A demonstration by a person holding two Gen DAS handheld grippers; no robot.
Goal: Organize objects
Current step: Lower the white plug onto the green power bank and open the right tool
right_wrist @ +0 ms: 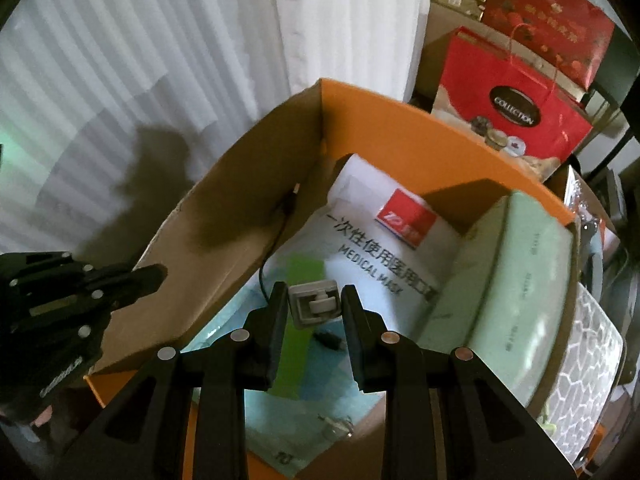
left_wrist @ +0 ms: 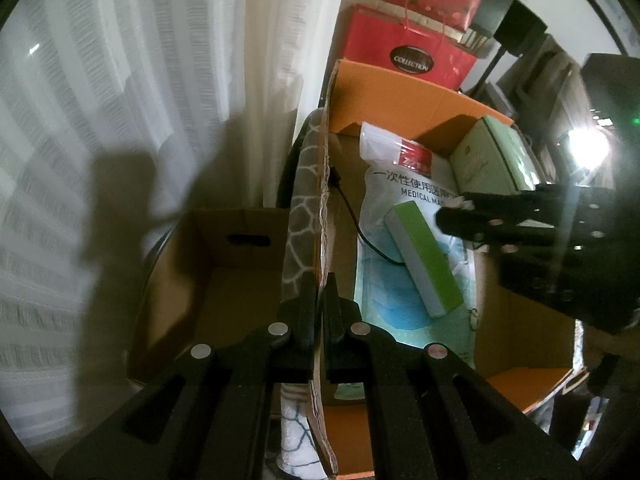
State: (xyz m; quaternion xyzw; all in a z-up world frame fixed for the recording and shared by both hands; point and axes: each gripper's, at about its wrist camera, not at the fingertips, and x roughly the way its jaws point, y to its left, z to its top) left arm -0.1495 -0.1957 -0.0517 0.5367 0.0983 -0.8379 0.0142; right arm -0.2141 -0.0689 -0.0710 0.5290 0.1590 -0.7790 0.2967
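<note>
Looking down the left wrist view, I have the left gripper clenched on the upright side wall of the orange cardboard box; the corrugated edge runs up between the two fingers at lower centre. Left of that wall sits a plain brown box, open, against the white curtain. A grey patterned cloth drapes just beside the clamped wall.

Inside the orange box, a medical mask pack lies flat across the floor. A green-and-grey block rests on it at a slant, with a black cable curling along its left side. A pale green box leans in the upper right corner.

In the right wrist view, the right gripper is over the box interior, grasping a small grey plastic piece between its fingertips at centre frame. Below it the mask pack and the green block show through, somewhat blurred. The left gripper appears at the left edge of this view, at the box wall.

Red gift bags stand behind the orange box, upper right.
</note>
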